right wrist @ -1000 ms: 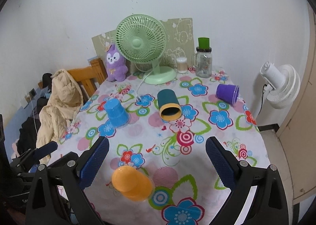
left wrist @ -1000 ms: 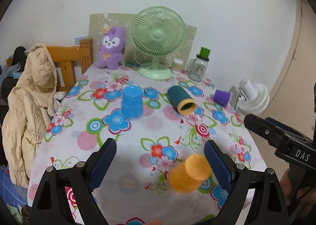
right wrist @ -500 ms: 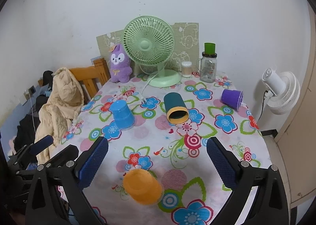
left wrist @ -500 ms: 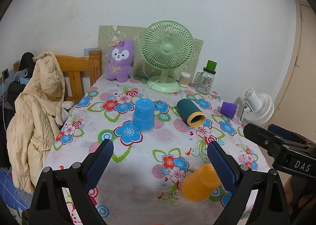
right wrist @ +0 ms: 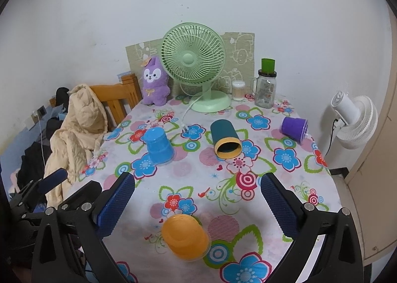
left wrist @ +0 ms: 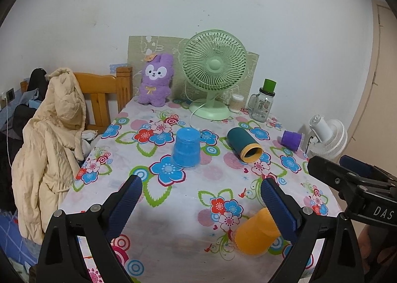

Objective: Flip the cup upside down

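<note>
Several cups are on a floral tablecloth (left wrist: pixel 173 208). A blue cup (left wrist: pixel 186 147) (right wrist: pixel 158 146) stands upside down. An orange cup (left wrist: pixel 255 234) (right wrist: pixel 184 237) stands upside down near the front edge. A dark teal cup with a yellow rim (left wrist: pixel 244 145) (right wrist: pixel 225 142) lies on its side, mouth towards me. A purple cup (left wrist: pixel 291 139) (right wrist: pixel 294 126) lies on its side at the right. My left gripper (left wrist: pixel 202 204) is open and empty above the front of the table. My right gripper (right wrist: pixel 198 202) is open and empty, above the orange cup.
A green desk fan (right wrist: pixel 196 64), a purple plush toy (right wrist: pixel 153 84), a glass jar with a green lid (right wrist: pixel 266 89) and a small jar (right wrist: pixel 238 90) stand at the back. A wooden chair with a beige coat (left wrist: pixel 52 139) is at the left. A white fan (right wrist: pixel 354 119) is at the right.
Both grippers have pulled back and risen from the table; the cups look smaller and farther. No cup has moved. Both grippers stay open.
</note>
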Available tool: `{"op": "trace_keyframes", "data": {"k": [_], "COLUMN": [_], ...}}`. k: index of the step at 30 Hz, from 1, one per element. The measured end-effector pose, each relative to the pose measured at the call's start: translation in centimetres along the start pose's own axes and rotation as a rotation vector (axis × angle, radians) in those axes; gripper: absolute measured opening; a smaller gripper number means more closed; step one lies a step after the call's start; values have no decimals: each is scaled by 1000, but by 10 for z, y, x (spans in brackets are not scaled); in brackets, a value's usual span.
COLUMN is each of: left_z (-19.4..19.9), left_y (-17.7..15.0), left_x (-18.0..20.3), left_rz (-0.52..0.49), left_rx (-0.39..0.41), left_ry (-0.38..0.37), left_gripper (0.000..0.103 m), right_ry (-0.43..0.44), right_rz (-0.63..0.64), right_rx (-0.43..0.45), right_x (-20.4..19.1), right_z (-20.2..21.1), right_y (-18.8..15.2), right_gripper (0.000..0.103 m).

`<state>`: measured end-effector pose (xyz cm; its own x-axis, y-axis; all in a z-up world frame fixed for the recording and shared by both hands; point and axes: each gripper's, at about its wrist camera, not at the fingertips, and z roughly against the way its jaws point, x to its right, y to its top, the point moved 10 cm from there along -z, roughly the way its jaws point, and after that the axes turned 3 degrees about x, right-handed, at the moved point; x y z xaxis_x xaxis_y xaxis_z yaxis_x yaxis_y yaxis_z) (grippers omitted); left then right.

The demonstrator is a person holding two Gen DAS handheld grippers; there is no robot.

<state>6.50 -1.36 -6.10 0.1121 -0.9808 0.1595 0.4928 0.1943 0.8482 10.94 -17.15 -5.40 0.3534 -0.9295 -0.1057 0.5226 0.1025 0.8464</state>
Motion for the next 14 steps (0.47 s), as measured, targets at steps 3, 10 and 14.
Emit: {"op": "trace_keyframes", "data": {"k": [3,10,14], "left_z": [-1,-2,-2], "left_y": [0,0,0], "left_x": [1,2,4], "left_rz": [2,-2,-9], "left_rx": [-4,-1,3], "left_ry": [-7,-8,-5], "left_gripper": [98,99,100], "right_ry": [-1,1,5], "right_rz": [-1,-6,-6], "right_rx": [1,-1,-2], "right_x": [0,1,1], "right_z": [0,0,0], "right_y": [0,0,0], "right_gripper": [102,103,103]}}
